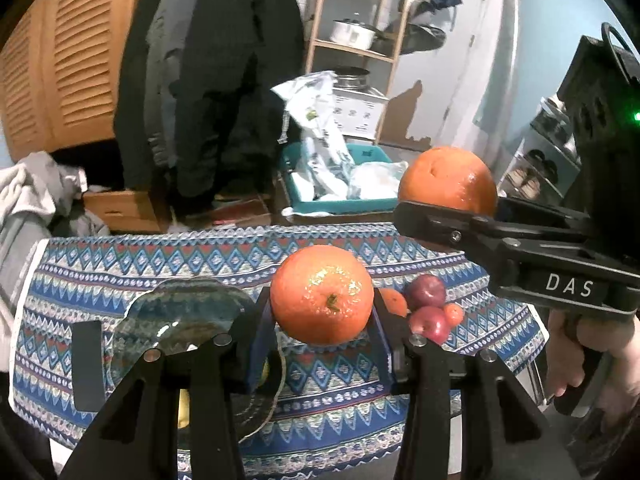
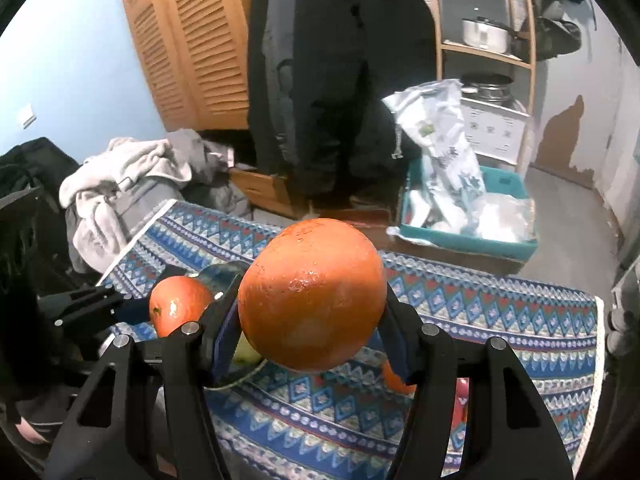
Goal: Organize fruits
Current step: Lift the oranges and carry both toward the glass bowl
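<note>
the fingers of the left gripper are closed on an orange, which is pinched between the two pads and held above the patterned tablecloth. below and to the left of it, a glass plate is seen on the cloth, with something yellow partly hidden under the gripper. just right of the held orange, a small heap of fruit is seen on the cloth: a small orange, two red plums and a smaller orange piece. further right and higher, a second orange is gripped between the fingers of the right gripper, also clear of the table. behind the table, a teal bin is filled with plastic bags.
</note>
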`<state>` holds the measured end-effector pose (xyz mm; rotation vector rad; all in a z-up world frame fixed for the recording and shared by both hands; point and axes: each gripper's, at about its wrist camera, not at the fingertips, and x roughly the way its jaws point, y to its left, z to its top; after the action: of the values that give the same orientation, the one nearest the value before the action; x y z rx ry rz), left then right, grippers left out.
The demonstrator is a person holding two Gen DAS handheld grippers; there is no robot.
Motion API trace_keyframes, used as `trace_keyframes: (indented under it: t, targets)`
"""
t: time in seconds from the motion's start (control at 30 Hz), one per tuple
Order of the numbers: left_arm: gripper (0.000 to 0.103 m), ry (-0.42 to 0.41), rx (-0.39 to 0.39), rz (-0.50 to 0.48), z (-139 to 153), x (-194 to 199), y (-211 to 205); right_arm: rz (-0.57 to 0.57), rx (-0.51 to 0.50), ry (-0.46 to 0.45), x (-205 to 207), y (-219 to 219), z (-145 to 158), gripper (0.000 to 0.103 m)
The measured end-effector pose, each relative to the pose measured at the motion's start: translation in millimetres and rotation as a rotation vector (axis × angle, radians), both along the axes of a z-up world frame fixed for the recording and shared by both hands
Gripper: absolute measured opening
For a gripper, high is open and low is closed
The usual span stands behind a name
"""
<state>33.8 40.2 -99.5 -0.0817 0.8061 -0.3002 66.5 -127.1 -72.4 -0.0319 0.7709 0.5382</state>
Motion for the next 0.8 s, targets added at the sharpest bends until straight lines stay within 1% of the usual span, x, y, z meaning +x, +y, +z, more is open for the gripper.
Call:
trace_keyframes:
  t: [0.2,0.53,0.7,0.8]
  targets:
    - [0.045,0.016,-0.023,0.057,-6,4,32,0.037,-0.009,0.015,9,29,-6,0.061]
    - [0.045,0.054,-0.064,0.156,-19,14,84,0.087,-0.019,0.063,26,73,-26,0.061]
    - [0.045,0.082,-0.066,0.211,-32,21,106,0.107,-0.025,0.108,38,95,-42,0.061]
    - [0.045,0.103,-0.052,0.241,-43,26,118,0.115,-0.034,0.134,46,109,-56,0.061]
